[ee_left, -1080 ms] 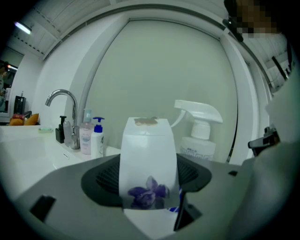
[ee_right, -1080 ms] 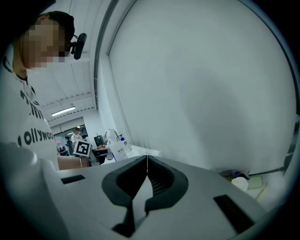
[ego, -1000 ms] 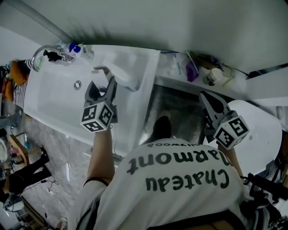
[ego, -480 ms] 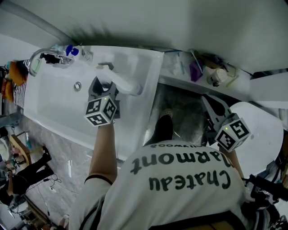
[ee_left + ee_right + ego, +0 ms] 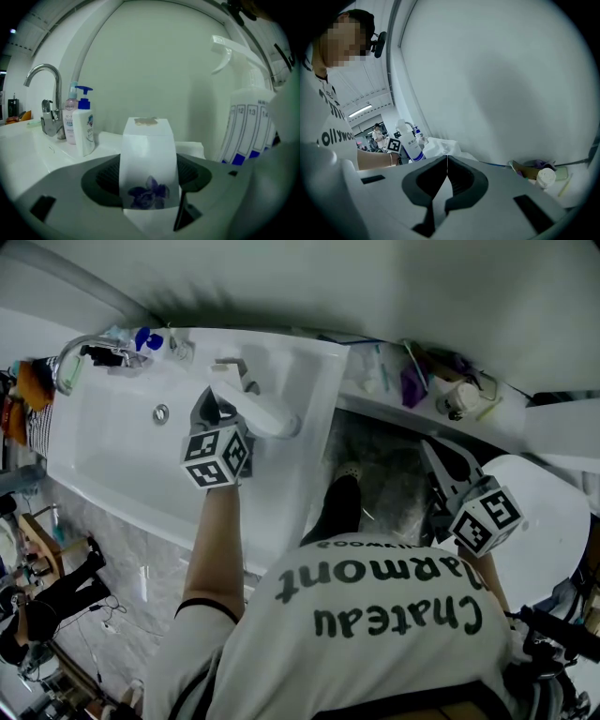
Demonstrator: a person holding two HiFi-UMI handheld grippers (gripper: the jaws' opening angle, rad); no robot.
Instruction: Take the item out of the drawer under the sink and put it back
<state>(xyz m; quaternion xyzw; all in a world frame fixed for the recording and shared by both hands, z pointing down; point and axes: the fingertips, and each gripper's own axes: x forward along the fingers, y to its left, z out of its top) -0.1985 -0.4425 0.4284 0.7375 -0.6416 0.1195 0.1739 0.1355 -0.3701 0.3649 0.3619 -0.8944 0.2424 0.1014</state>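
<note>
1. Head view: the white sink (image 5: 112, 451) fills the left side, with its right edge running down beside a narrow strip of dark floor (image 5: 384, 484). A white rounded fixture (image 5: 544, 512) closes that strip on the right.
2. The faucet (image 5: 80, 348) stands at the sink's far left corner, and a blue-capped pump bottle (image 5: 148, 337) is near it. The basin between them and the left gripper (image 5: 214, 413) is bare.
3. The left gripper hangs over the right part of the sink, just beside a white spray bottle (image 5: 267, 413) that stands near the sink's right edge.
4. Left gripper view: the jaws are spread and pinch a white box (image 5: 147, 145) from both sides. The box stands upright between the pads and rises above them.
5. The box is plain white, with a purple flower print low on its front face and a small brownish patch on its top.
6. In this view the spray bottle (image 5: 248, 126) rises close on the right. The faucet (image 5: 44, 89) and pump bottle (image 5: 84, 122) stand well apart on the left, with a pale wall (image 5: 164, 61) behind.
7. The right gripper (image 5: 441, 465) is held over the floor strip, below a cluttered shelf (image 5: 422, 381).
8. Right gripper view: the jaws of the right gripper (image 5: 446, 171) are pressed together with nothing between them.
</note>
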